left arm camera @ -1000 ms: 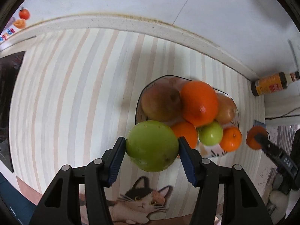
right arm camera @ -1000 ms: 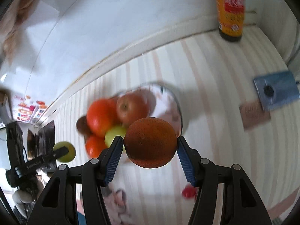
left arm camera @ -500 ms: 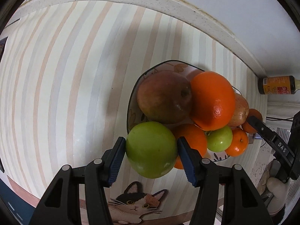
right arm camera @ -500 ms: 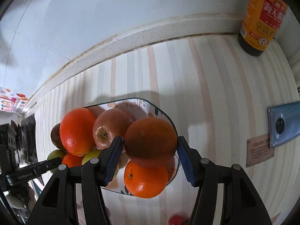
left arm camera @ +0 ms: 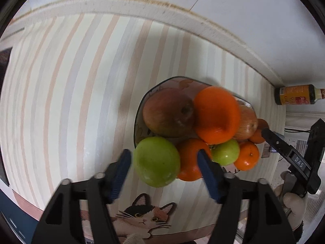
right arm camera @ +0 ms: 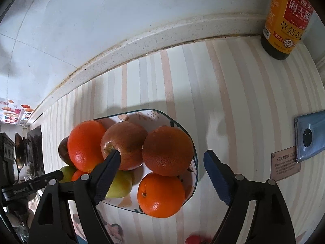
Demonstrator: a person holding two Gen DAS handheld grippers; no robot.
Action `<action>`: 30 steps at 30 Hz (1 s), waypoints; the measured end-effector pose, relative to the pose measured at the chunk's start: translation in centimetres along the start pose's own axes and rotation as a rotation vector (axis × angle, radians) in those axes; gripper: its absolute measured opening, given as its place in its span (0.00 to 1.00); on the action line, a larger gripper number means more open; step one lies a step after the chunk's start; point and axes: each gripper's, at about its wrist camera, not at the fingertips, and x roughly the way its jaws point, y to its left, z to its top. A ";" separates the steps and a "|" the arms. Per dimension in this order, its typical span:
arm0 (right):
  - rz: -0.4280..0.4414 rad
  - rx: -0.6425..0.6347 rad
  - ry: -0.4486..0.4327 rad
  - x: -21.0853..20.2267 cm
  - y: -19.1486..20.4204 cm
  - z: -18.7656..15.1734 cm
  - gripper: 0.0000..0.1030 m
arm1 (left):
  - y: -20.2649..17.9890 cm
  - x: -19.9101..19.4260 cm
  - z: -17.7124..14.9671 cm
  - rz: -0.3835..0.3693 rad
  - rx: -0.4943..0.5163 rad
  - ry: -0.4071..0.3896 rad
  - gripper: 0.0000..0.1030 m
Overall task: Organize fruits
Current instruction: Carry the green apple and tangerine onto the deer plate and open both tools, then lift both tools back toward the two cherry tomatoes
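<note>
A patterned plate (left arm camera: 140, 109) holds a pile of apples and oranges. My left gripper (left arm camera: 164, 153) points down at the plate's near left edge. Its jaws are opening, and the big green apple (left arm camera: 157, 161) lies between the blue pads with a gap on each side. My right gripper (right arm camera: 162, 154) hangs over the plate's (right arm camera: 182, 126) right side with its jaws opening wide. A dark orange (right arm camera: 167, 150) rests on the pile between its fingers, untouched. Beside it lie a red apple (right arm camera: 124, 144) and a bright orange (right arm camera: 86, 145). The right gripper's finger (left arm camera: 284, 152) shows at the pile's right edge.
A soy sauce bottle (right arm camera: 284, 20) stands against the back ledge at the right. A blue phone (right arm camera: 310, 136) and a small card (right arm camera: 284, 164) lie right of the plate. The striped mat has a cat picture (left arm camera: 142, 217) at its near edge. A small red thing (right arm camera: 195, 240) lies near.
Both grippers have opened: the left let go of the green apple, the right let go of the dark orange after moving in over the plate and down.
</note>
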 end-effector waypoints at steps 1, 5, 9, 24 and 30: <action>-0.007 -0.002 -0.002 -0.3 0.1 -0.2 0.89 | -0.3 -0.6 -0.1 -0.002 0.009 -0.015 0.69; -0.073 -0.048 -0.036 -2.2 1.2 -1.6 0.93 | -1.2 -2.5 -1.2 0.047 0.051 -0.072 0.95; -0.160 -0.114 -0.097 -4.7 2.9 -4.7 0.95 | -2.4 -4.3 -3.5 0.134 0.116 -0.165 0.95; -0.241 -0.193 -0.281 -13.6 7.9 -16.5 0.95 | -4.1 -9.0 -14.2 0.232 0.183 -0.398 0.95; -0.235 -0.193 -0.343 -18.1 9.3 -19.7 0.95 | -4.7 -12.9 -17.3 0.221 0.215 -0.478 0.95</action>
